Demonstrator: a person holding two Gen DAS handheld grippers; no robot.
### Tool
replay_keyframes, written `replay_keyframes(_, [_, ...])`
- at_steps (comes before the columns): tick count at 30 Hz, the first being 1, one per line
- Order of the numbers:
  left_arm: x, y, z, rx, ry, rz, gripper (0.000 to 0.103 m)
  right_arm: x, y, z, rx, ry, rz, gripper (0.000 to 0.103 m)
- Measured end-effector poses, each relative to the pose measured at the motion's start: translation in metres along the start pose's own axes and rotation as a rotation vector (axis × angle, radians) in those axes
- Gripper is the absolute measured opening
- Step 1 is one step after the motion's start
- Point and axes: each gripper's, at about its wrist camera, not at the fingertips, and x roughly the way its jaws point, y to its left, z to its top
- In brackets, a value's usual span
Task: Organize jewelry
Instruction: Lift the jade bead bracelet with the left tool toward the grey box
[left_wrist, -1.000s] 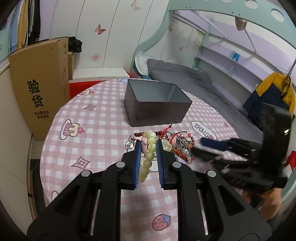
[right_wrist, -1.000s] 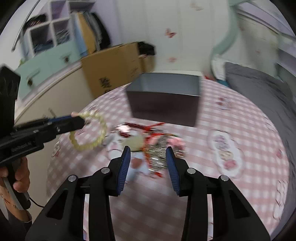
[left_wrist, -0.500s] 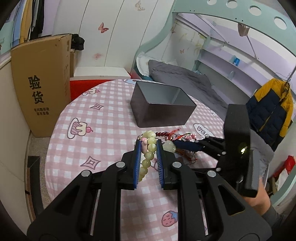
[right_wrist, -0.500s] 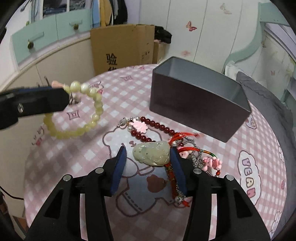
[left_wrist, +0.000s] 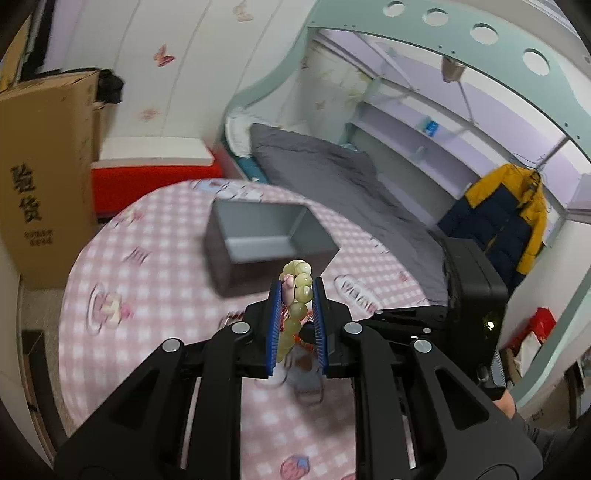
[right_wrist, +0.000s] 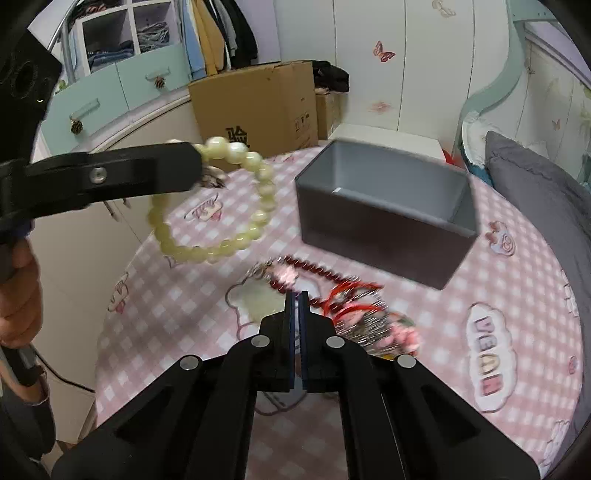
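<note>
A pale green bead bracelet (left_wrist: 296, 295) is clamped between the blue pads of the left gripper (left_wrist: 295, 291), and in the right wrist view the loop (right_wrist: 218, 206) is seen hanging free in the air from that gripper (right_wrist: 195, 166), above the near left part of the table (right_wrist: 517, 266). The table is covered by a pink checked cloth with cartoon prints. A grey open box (right_wrist: 384, 214) is set toward the far side of the table – its inside looks bare as far as can be seen.

The right gripper (right_wrist: 296, 295) is closed, its two pads brought together with only a thin slit between them (whether any strand is pinched there cannot be told, since the picture is blurred). Just ahead of its tips a heap of jewelry is spread on the cloth: a string of dark red beads (right_wrist: 314, 271), a pale green pendant (right_wrist: 264, 302) and a tangle of red cord and silver chain (right_wrist: 364, 314) – all between the gripper and the box. A cardboard carton (right_wrist: 255, 110) is seen beyond the table.
</note>
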Motion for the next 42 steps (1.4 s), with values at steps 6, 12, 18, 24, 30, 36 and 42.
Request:
replay_keyframes(6, [0.006,0.004,0.006,0.012,0.012,0.079,0.016,0.012,0.006,-0.001,-0.017,0.047,0.072,0.015])
replay_keyframes(12, [-0.007,0.018,-0.015,-0.005,0.03,0.134,0.016,0.044,0.032,-0.006,-0.079,0.072,0.055,0.046])
replay_keyframes(18, [-0.009,0.024,-0.024,-0.013,0.049,0.157,0.016,0.061,0.042,-0.009,-0.099,0.083,0.015,0.036])
replay_keyframes(24, [-0.006,0.022,-0.026,-0.013,0.058,0.14,0.016,0.06,0.042,-0.01,-0.12,0.084,0.003,0.032])
replay_keyframes(30, [-0.003,0.009,-0.011,0.017,0.046,0.096,0.016,0.044,0.03,-0.016,-0.101,0.106,0.011,0.032])
replay_keyframes(36, [0.011,-0.003,0.018,0.031,0.041,0.035,0.016,0.011,0.004,-0.003,-0.013,0.046,0.072,0.032])
replay_keyframes(42, [0.042,0.003,0.054,-0.012,0.048,-0.016,0.016,-0.026,-0.028,0.034,0.048,-0.048,0.037,0.032])
